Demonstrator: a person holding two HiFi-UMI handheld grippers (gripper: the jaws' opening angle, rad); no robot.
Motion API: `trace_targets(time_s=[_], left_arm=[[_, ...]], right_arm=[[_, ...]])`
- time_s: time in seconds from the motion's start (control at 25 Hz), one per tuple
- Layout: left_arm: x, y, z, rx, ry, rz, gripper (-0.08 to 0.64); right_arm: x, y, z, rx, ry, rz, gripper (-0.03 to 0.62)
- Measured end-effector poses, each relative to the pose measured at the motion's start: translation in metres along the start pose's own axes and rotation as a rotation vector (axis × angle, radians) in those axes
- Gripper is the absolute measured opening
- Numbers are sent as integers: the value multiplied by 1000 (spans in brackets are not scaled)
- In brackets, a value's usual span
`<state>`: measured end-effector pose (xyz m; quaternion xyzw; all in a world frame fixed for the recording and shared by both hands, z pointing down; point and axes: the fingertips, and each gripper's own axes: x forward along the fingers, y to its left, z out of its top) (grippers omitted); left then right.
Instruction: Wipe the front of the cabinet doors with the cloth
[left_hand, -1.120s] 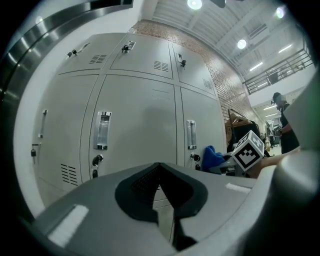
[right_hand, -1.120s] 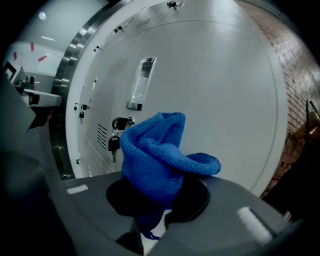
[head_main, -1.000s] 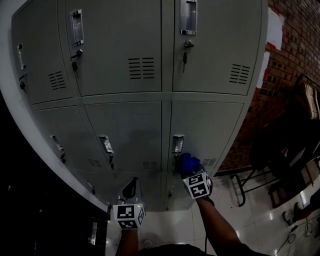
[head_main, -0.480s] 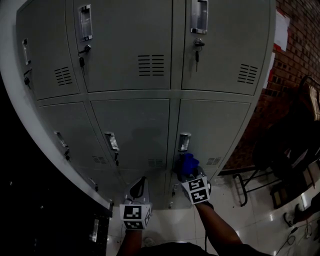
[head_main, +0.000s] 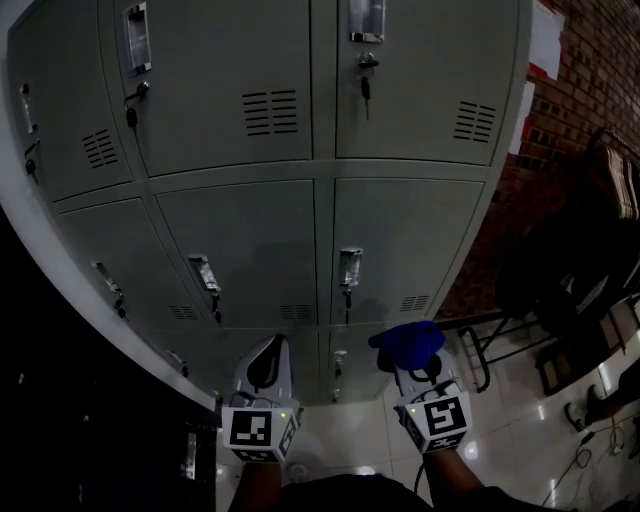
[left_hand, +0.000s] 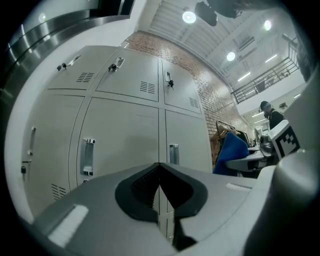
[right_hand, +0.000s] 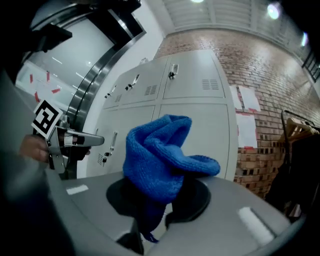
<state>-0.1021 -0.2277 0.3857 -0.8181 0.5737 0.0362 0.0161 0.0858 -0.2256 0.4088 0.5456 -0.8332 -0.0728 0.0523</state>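
Blue knitted cloth (head_main: 408, 343) (right_hand: 160, 160) stands bunched up out of the right gripper (head_main: 418, 378) (right_hand: 152, 210), whose jaws are closed on its lower end, with the loose upper folds flopping over towards the cabinet (head_main: 250, 220). The cloth is in front of the cabinet's lower right doors, below the recessed handle (head_main: 349, 268) of the right-hand middle door. In the right gripper view it is held off the door fronts and touches none of them.

The left gripper (head_main: 270, 350) (left_hand: 160, 190) hovers in front of the cabinet's lower middle doors, level with the right one and apart from it. Its jaws are pressed together, pad against pad, with nothing between them.

The cabinet itself is grey sheet metal, split into rows of locker doors. Each door has a handle and a small block of vent slots (head_main: 273, 112), and keys hang from the locks of the upper doors. To the right of the cabinet runs a brick wall (head_main: 590, 90) with pale sheets of paper (head_main: 545, 40) stuck on it. A glossy light floor (head_main: 350, 440) spreads at the cabinet's foot, and dark furniture stands on it by the brick wall (too dim to name).
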Motion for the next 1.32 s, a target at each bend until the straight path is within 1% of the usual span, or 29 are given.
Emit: trace_targets(time_s=[0.16, 0.28, 0.36, 0.48, 0.68, 0.84, 0.92, 1.12, 1.32], left_arm=[[0, -11, 8, 0, -6, -14, 11], [0, -22, 6, -3, 5, -40, 11], [-1, -26, 2, -1, 8, -52, 11], [-3, -29, 6, -1, 7, -52, 11], [-8, -30, 8, -2, 1, -52, 10], [-11, -30, 7, -3, 1, -49, 11], [-12, -29, 7, -3, -1, -45, 10], [-16, -31, 5, 2, 5, -44, 11], [-19, -30, 7, 5, 3, -39, 11]], right_arm=[[-8, -5, 20, 12, -60, -34, 86], [-6, -9, 12, 17, -51, -61, 86], [-4, -10, 2, 35, -32, -62, 84], [-3, -9, 3, 54, -37, -51, 84], [-4, 1, 8, 40, -43, -20, 84], [-7, 11, 15, -34, -73, -17, 84], [-9, 16, 20, -55, -81, -12, 84], [-11, 18, 18, -32, -77, -4, 84], [-12, 18, 18, -50, -71, -3, 84]])
